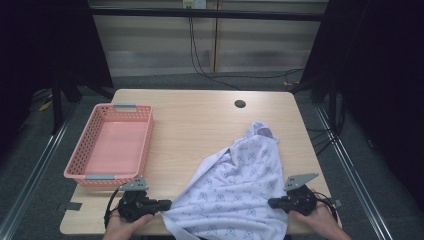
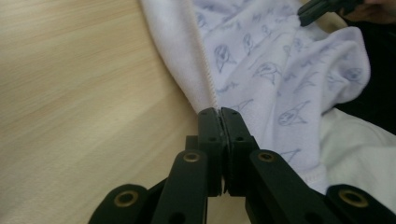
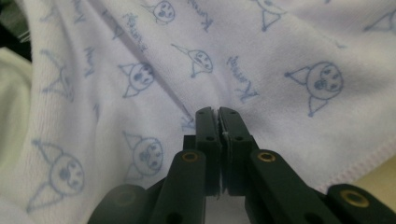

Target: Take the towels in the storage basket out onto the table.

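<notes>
white printed cloth (image 1: 235, 185) runs lengthwise away from the person; left gripper (image 1: 167, 204) and right gripper (image 1: 270, 202) pinch its near corners

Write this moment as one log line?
left gripper: shut on cloth | right gripper: shut on cloth | basket: empty

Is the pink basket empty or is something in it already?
Empty: the pink basket shows a bare floor; the printed cloth lies outside it on the table.
</notes>
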The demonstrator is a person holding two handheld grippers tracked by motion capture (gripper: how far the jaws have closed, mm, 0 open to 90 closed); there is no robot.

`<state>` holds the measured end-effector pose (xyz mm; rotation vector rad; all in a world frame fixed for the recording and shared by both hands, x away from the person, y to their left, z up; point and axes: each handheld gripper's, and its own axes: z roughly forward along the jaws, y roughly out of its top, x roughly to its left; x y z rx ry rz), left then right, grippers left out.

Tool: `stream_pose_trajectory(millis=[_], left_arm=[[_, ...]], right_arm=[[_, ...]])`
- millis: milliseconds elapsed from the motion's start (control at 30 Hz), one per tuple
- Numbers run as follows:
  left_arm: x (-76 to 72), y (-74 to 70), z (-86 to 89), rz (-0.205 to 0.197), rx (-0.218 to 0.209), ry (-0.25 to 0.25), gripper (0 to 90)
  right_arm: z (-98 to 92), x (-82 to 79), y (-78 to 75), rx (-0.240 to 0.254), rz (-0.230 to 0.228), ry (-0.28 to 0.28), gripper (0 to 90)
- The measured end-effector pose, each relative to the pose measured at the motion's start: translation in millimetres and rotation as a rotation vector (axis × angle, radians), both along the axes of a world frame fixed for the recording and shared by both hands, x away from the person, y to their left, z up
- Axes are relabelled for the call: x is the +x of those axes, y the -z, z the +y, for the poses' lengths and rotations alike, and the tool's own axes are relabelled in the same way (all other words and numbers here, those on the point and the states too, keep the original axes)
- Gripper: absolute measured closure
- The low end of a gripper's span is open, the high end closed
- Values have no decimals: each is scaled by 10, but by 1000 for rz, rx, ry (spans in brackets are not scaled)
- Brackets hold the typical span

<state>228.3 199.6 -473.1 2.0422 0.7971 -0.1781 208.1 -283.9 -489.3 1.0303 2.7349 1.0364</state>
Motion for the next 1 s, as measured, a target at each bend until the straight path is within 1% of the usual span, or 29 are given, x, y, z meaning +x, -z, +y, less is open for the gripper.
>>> stream_pose_trajectory(millis=[67, 100, 133, 167, 200, 233, 267, 300, 333, 367, 400, 433, 467, 500, 533, 567, 600, 633, 667, 700, 733, 767, 800, 833, 867, 900, 933, 967, 1000], left_arm=[[-15, -54, -8, -3, 4, -1, 855], [-9, -66, -12, -13, 6, -5, 851], [4, -72, -25, -15, 11, -19, 830], [37, -69, -32, -17, 6, -19, 809], [73, -65, -35, -22, -9, -27, 787], [113, -63, -42, -20, -20, -44, 753], [155, -59, -57, -14, -30, -65, 748], [215, -61, -80, -35, -20, -81, 745], [256, -60, -102, -40, -26, -88, 722], [309, -60, -150, -40, -32, -86, 710], [356, -63, -226, -54, -18, -84, 701], [425, -54, -350, -55, -5, -65, 674], [464, -44, -432, -59, 0, -50, 633], [513, -22, -534, -67, -3, -36, 613], [568, 7, -624, -65, -2, -25, 601], [622, 37, -711, -54, 5, -19, 570], [672, 66, -774, -59, 4, -4, 549], [725, 95, -841, -62, 15, 6, 549], [751, 109, -876, -67, 23, 1, 538], [788, 133, -914, -68, 11, -3, 522], [810, 150, -939, -60, 13, 6, 534], [825, 164, -969, -64, 37, 6, 548], [833, 177, -993, -78, 46, -3, 547], [850, 201, -1014, -85, 59, 7, 553], [861, 230, -1038, -93, 88, 14, 552], [871, 268, -1060, -101, 117, 10, 550], [877, 291, -1065, -107, 124, 6, 577], [878, 279, -1060, -109, 142, -5, 639], [876, 271, -1051, -106, 145, -14, 737]], right_arm=[[10, -125, -35, -23, -11, -30, 881], [9, -137, -49, -17, -19, -34, 876], [0, -137, -68, 0, -32, -26, 857], [-16, -128, -82, 20, -36, -15, 832], [-36, -113, -95, 35, -43, -8, 797], [-60, -96, -112, 40, -53, 12, 782], [-81, -75, -127, 48, -65, 24, 773], [-99, -59, -145, 54, -76, 35, 742], [-111, -33, -167, 60, -91, 59, 726], [-118, -9, -174, 71, -101, 62, 732], [-122, 26, -181, 80, -111, 69, 725], [-119, 67, -183, 84, -122, 84, 707], [-110, 130, -179, 94, -125, 97, 706], [-101, 171, -175, 97, -126, 98, 698], [-84, 224, -171, 91, -134, 104, 673], [-66, 276, -164, 92, -140, 111, 670], [-47, 325, -153, 99, -136, 110, 660], [-28, 372, -139, 97, -141, 111, 637], [-3, 429, -116, 92, -149, 122, 625], [12, 461, -100, 90, -143, 123, 616], [27, 508, -75, 78, -149, 124, 599], [37, 530, -62, 76, -149, 133, 595], [46, 564, -45, 68, -147, 133, 596], [56, 592, -29, 59, -150, 133, 594], [62, 618, -14, 51, -150, 141, 593], [65, 644, 3, 45, -145, 141, 593], [73, 658, 21, 35, -141, 141, 590], [83, 661, 38, 18, -142, 142, 596], [94, 655, 59, 1, -135, 141, 612]])
